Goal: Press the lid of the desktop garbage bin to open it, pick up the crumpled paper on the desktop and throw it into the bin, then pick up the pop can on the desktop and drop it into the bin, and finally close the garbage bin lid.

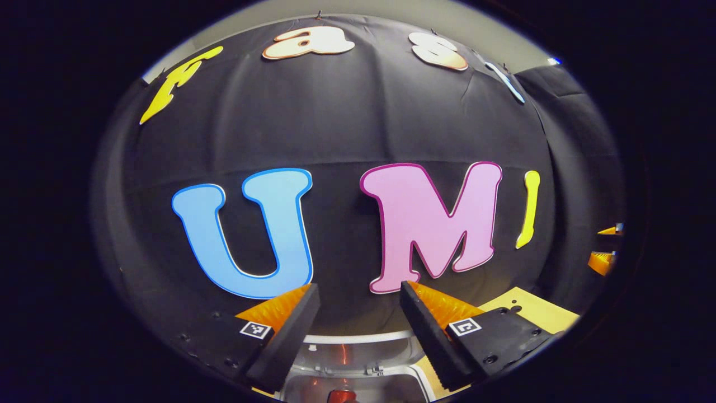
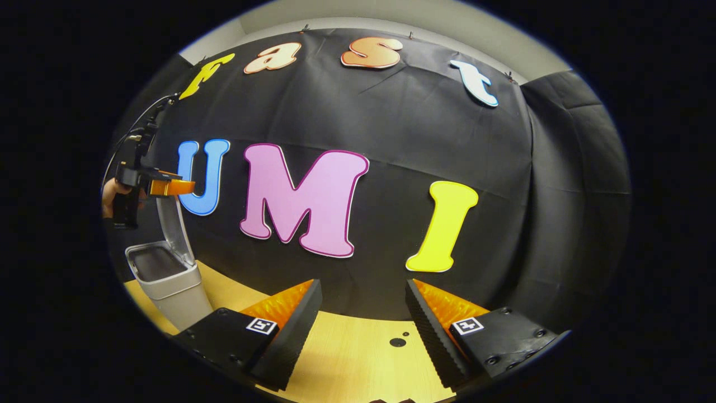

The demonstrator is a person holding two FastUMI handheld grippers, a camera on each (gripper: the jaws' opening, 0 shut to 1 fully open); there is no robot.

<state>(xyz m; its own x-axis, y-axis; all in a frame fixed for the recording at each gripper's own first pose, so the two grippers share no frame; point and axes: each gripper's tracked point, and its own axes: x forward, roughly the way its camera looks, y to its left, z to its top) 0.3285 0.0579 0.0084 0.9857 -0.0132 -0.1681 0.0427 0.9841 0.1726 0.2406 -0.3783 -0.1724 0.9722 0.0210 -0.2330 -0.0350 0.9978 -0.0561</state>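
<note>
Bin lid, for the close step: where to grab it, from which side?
Probably the top free edge of the lid, from above. It stands upright as a thin panel, joined to the bin at its bottom, so the top edge should give the most leverage. The left gripper hangs by that edge, jaws open.

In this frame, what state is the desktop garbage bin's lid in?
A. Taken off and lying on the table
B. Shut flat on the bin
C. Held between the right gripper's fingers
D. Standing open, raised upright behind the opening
D. In the right gripper view the lid stands upright behind the open top of the bin, with the left gripper held above it.
</note>
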